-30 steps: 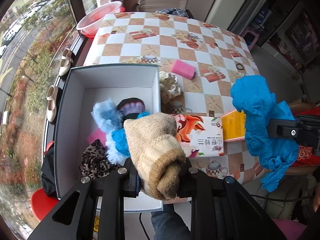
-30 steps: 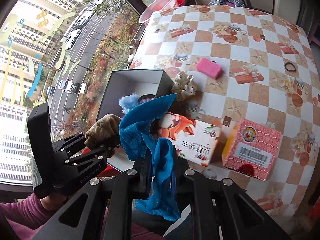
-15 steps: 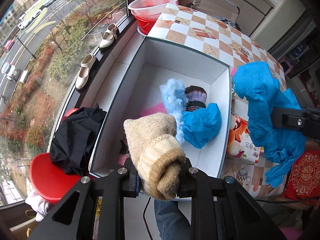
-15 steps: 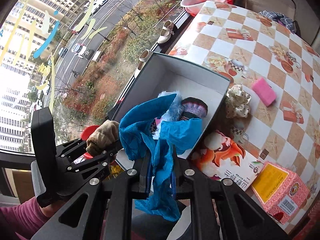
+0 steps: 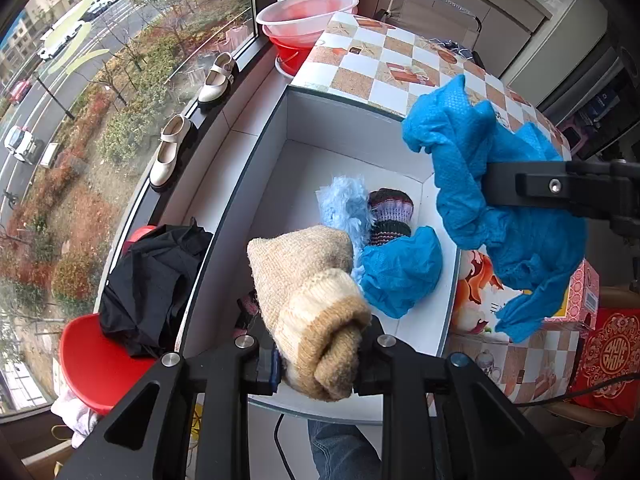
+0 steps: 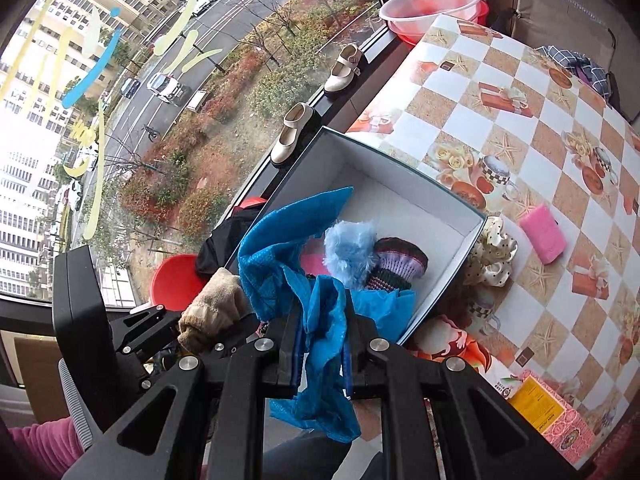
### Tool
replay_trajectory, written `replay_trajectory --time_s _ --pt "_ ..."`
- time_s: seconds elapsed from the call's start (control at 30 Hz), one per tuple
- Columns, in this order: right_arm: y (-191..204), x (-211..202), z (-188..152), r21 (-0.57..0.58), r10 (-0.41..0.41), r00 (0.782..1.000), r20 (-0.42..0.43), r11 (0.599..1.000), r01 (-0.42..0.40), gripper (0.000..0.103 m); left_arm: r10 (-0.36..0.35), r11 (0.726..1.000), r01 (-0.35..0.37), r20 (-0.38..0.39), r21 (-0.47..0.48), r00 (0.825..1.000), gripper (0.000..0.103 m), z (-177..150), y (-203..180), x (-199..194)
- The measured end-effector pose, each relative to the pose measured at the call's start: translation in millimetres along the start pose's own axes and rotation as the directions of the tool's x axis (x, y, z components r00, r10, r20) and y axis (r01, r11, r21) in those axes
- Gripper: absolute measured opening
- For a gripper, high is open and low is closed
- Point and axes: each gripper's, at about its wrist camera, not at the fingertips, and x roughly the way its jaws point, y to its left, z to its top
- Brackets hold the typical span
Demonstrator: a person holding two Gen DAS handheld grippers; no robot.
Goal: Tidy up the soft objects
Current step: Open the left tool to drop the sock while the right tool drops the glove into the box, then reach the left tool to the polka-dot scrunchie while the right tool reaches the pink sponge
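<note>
Left gripper: the left gripper (image 5: 318, 354) is clamped on a rolled beige knit sock (image 5: 308, 304); its jaws press the cuff end from both sides, and the roll hangs above the near end of the box.
Right gripper: the right gripper (image 6: 322, 354) is clamped on a crumpled blue non-woven cloth (image 6: 304, 276), which sticks up above the jaws and dangles below them, held over the near right corner of the box.
Box: an open white-lined box (image 5: 352, 132) stands on the table's edge beside the window.
Already in the box: a fluffy light-blue piece (image 5: 346, 210), a striped purple knit piece (image 5: 390, 214) touching it, a second blue non-woven piece (image 5: 400, 276) just in front of those, and a bit of pink (image 6: 314, 266) under them.
Still on the table: a cream dotted scrunchie (image 6: 494, 258) just outside the box's right wall, and a pink sponge (image 6: 542, 234) well apart from it on the checked tablecloth (image 6: 532, 148).
Other cartons: a printed carton (image 5: 478, 296) lies against the box's right wall; a pink patterned carton (image 6: 552, 420) sits beyond it.
Progress: judged well under way; several soft things are boxed and two more are held above the box, not yet released.
Left to do: drop the sock and cloth in, then probably fetch the scrunchie and the sponge.
</note>
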Motion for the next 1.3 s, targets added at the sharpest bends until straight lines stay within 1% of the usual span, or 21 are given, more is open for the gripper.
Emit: replay_trajectory --time_s 0.17,0.23,0.3,0.33,0.37,0.4,0.43,0.47,0.5,0.53,0.57,0.6,0.67,0.77,0.8,0.83,0.9,1.0,1.1,1.2,1.3 --pt "-6.5 4.2 7.3 0.014 -0.006 1.000 -0.006 1.000 0.006 0.016 -0.001 1.000 0.001 0.000 0.014 1.000 0.027 9.1 -4.9 3.4" --pt "-8.7 5.4 9.7 0.024 -0.012 1.000 -0.005 1.000 0.013 0.016 -0.001 1.000 0.001 0.002 0.017 1.000 0.037 11.9 -5.7 3.9" --pt "-11.2 5.9 12.4 0.038 -0.014 1.000 -0.001 0.999 0.014 0.016 0.004 1.000 -0.005 0.018 0.020 1.000 0.060 13.7 -6.8 2.2" --pt "-12.9 5.9 13.9 0.049 -0.013 1.000 0.002 0.999 0.013 0.016 0.002 1.000 -0.003 0.027 0.021 1.000 0.065 15.3 -7.4 1.6" --pt "-14.7 5.9 15.5 0.061 -0.006 1.000 0.003 0.998 0.006 0.016 0.000 1.000 -0.001 0.034 0.023 0.999 0.074 16.2 -7.8 0.3" --pt "-16.4 6.0 16.9 0.070 0.004 1.000 0.004 0.998 -0.004 0.016 -0.002 1.000 0.001 0.039 0.024 0.999 0.080 17.1 -8.0 -0.8" --pt "-17.7 6.6 18.0 0.077 0.011 1.000 0.002 0.997 -0.011 0.021 -0.001 1.000 0.000 0.039 0.024 0.999 0.080 17.9 -8.1 -1.4" --pt "-18.2 6.8 18.8 0.082 0.014 1.000 0.000 0.997 -0.014 0.039 0.004 1.000 -0.005 0.029 0.022 1.000 0.080 19.1 -8.1 -0.4" --pt "-19.1 7.2 19.5 0.088 0.014 1.000 -0.003 0.996 -0.014 0.055 0.008 1.000 -0.009 0.015 0.017 1.000 0.081 19.8 -7.2 1.1" --pt "-19.9 7.2 19.4 0.097 0.012 1.000 -0.002 0.995 -0.012 0.087 0.010 1.000 -0.010 0.005 0.008 1.000 0.081 20.6 -6.4 2.6" --pt "-20.7 6.0 19.3 0.109 0.011 1.000 0.005 0.994 -0.012 0.096 0.013 1.000 -0.013 -0.001 -0.001 1.000 0.081 21.5 -5.3 3.9" --pt "-22.0 4.4 19.3 0.117 0.018 1.000 0.012 0.993 -0.020 0.096 0.015 1.000 -0.015 -0.005 -0.008 1.000 0.081 22.2 -4.1 4.2" --pt "-25.2 3.2 19.6 0.133 0.019 1.000 0.000 0.991 -0.019 0.096 0.003 1.000 -0.004 -0.009 -0.019 1.000 0.081 24.1 -1.6 4.6" --pt "-37.6 -4.2 15.2 0.172 0.014 0.999 -0.034 0.985 -0.008 0.096 -0.066 0.997 0.065 -0.023 -0.036 0.998 0.082 29.0 -0.9 2.8" --pt "-45.4 -8.8 11.8 0.194 0.028 0.999 -0.044 0.981 -0.019 0.097 -0.089 0.995 0.088 -0.024 -0.037 0.996 0.083 30.8 -2.1 1.6" --pt "-54.0 -14.2 7.5 0.220 0.042 0.998 -0.053 0.975 -0.029 0.103 -0.111 0.993 0.110 -0.025 -0.034 0.994 0.084 33.1 -4.8 0.9" --pt "-75.6 -28.4 -3.7 0.276 0.062 0.996 -0.060 0.960 -0.043 0.102 -0.151 0.988 0.150 -0.028 -0.023 0.988 0.091 36.7 -12.2 -1.0" --pt "-112.0 -52.6 -23.7 0.359 0.064 0.995 -0.073 0.933 -0.034 0.102 -0.195 0.981 0.195 -0.035 0.008 0.980 0.091 42.0 -28.4 -2.6" --pt "-145.0 -77.1 -44.0 0.425 0.032 0.996 -0.085 0.905 0.007 0.102 -0.212 0.975 0.214 -0.048 0.054 0.976 0.091 45.7 -50.8 -1.2" --pt "-172.1 -97.2 -60.1 0.448 -0.012 0.993 -0.115 0.892 0.063 0.102 -0.229 0.967 0.235 -0.065 0.100 0.971 0.091 48.2 -74.6 1.9" --pt "-197.9 -111.2 -69.3 0.436 -0.103 0.982 -0.159 0.885 0.163 0.102 -0.242 0.958 0.251 -0.078 0.136 0.967 0.091 49.4 -96.7 3.6"
